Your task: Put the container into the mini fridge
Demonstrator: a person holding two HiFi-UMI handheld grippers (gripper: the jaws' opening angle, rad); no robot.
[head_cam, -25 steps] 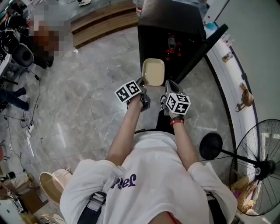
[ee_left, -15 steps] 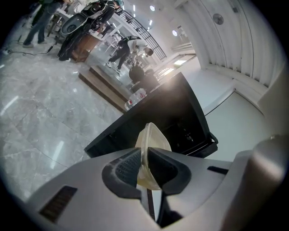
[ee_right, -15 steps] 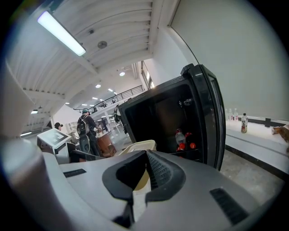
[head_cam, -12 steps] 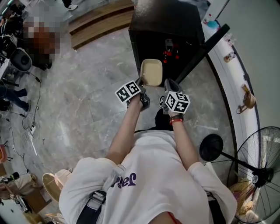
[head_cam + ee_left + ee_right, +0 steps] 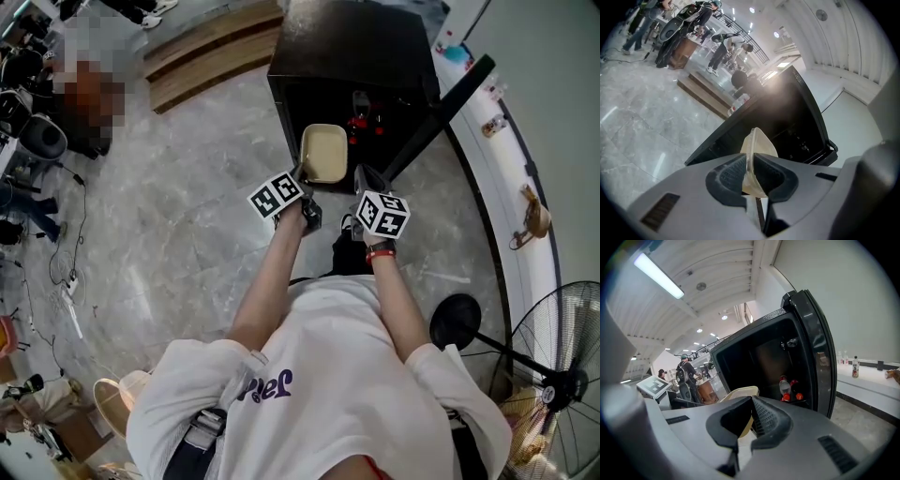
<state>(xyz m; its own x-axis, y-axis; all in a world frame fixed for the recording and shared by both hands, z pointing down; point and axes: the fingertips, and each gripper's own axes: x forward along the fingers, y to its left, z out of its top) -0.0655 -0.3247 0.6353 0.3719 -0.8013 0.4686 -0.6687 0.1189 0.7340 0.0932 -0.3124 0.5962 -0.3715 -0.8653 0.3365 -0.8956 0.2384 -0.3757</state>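
Observation:
A shallow beige container hangs level in front of the open black mini fridge. My left gripper is shut on its near left rim, my right gripper on its near right rim. In the left gripper view the container's edge is pinched between the pads of the left gripper. In the right gripper view the container runs into the gap of the right gripper. The fridge door stands open to the right. Red-capped bottles sit inside the fridge.
A standing fan with a round base is at the right, beside a white ledge. Wooden steps lie behind and left of the fridge. People stand far off at the left. A straw hat lies on the floor.
Both grippers have carried the container forward toward the fridge opening. The fridge now sits closer and fuller in the head view.

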